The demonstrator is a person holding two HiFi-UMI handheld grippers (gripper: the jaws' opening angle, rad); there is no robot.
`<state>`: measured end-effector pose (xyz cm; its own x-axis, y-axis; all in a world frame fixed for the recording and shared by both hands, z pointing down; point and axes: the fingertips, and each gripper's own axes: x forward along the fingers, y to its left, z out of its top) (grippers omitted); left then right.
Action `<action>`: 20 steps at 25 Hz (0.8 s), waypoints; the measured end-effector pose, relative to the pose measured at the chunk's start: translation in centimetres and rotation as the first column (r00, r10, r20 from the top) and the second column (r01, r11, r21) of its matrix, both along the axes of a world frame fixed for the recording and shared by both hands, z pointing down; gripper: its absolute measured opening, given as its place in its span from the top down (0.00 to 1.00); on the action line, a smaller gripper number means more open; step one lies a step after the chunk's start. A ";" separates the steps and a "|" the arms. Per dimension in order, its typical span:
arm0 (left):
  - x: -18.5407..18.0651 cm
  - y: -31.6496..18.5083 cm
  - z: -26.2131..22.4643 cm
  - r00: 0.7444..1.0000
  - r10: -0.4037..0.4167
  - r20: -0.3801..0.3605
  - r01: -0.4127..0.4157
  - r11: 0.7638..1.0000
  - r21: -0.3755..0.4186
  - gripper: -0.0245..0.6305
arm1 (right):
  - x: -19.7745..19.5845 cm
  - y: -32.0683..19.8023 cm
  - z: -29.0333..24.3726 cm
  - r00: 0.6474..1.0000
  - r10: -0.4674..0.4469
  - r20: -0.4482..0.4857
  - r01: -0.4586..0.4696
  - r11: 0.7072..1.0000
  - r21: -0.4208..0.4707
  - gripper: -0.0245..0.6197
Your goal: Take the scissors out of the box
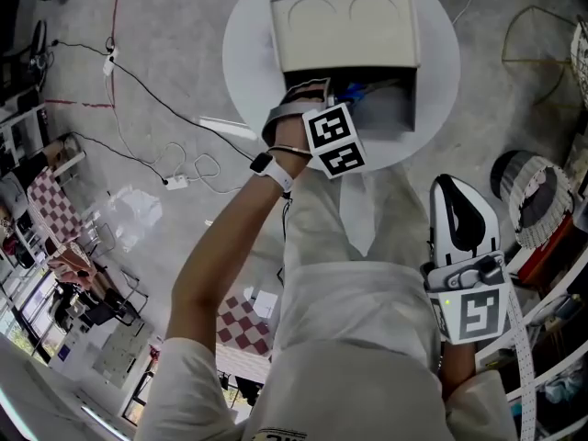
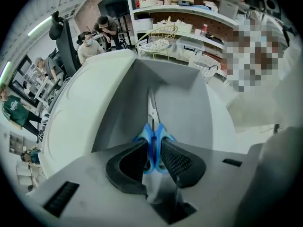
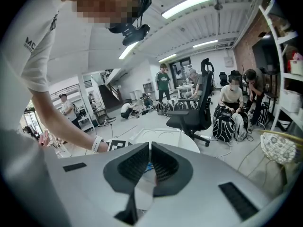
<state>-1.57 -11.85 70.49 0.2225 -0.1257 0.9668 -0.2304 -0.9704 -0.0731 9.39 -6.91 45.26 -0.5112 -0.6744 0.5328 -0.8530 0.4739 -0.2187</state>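
One narrow pinch is all I have: my left gripper [image 2: 153, 149] is clamped on the blue handles of the scissors [image 2: 152, 119], mid-frame inside the box [image 2: 189, 108]. The blades could swivel or catch the wall. My right gripper [image 3: 149, 164] is pressed together on nothing.

blue-handled scissors [image 2: 158, 135] upright inside open box [image 2: 189, 105]
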 end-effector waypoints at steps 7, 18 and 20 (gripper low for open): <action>-0.1 0.1 -0.1 0.998 -0.054 -0.036 0.053 0.999 -0.011 0.83 | -0.7 -0.3 0.0 1.000 -0.012 0.003 0.012 1.000 0.006 0.85; -0.2 0.7 -1.8 0.992 -0.104 -0.069 0.104 0.995 -0.007 0.83 | -0.8 -0.5 -0.8 1.000 -0.010 -0.007 0.010 1.000 0.030 0.85; -0.3 1.0 -2.3 0.991 -0.112 -0.071 0.112 0.994 -0.004 0.83 | -1.0 -0.6 -1.1 1.000 -0.014 -0.007 0.015 0.999 0.038 0.85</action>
<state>-1.91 -10.87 68.14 0.2750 -0.1536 0.9491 -0.3427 -0.9380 -0.0525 8.39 -7.49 44.14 -0.5173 -0.6867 0.5107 -0.8475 0.4939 -0.1944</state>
